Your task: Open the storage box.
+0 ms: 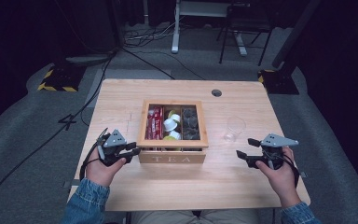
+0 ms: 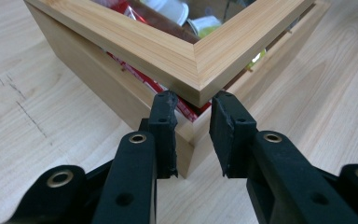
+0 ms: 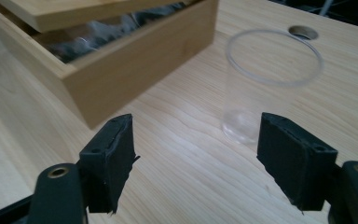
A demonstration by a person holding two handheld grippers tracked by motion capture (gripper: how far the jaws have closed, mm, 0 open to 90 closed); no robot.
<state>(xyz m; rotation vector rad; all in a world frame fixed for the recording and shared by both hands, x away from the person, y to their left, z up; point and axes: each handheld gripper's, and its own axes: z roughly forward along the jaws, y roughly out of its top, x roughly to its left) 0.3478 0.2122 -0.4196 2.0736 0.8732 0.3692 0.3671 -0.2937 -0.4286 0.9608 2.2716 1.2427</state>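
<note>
I find the tea box (image 1: 172, 156) standing near the middle of the table (image 1: 121, 93), its front face lettered TEA toward the near edge. Its framed lid (image 2: 186, 51) is lifted slightly off the box at the near left corner, and a gap shows between lid and wall in both gripper views. My left gripper (image 2: 193, 109) is at that near left corner, its jaws drawn close together with the tips right under the corner of the lid; whether the pads press on the lid or the box wall I cannot tell. Through the lid's window I see red packets (image 1: 154, 122) in the left compartment, white and yellow-green cups (image 1: 171, 125) in the middle one, and dark items (image 1: 189, 123) in the right one. My right gripper (image 3: 196, 154) is held above the table toward the near right corner, its jaws wide apart with nothing between them. A clear plastic cup (image 3: 265, 88) stands upright on the table beyond those jaws, to the right of the box and apart from it. A round cable hole (image 1: 216, 93) sits near the far edge.
</note>
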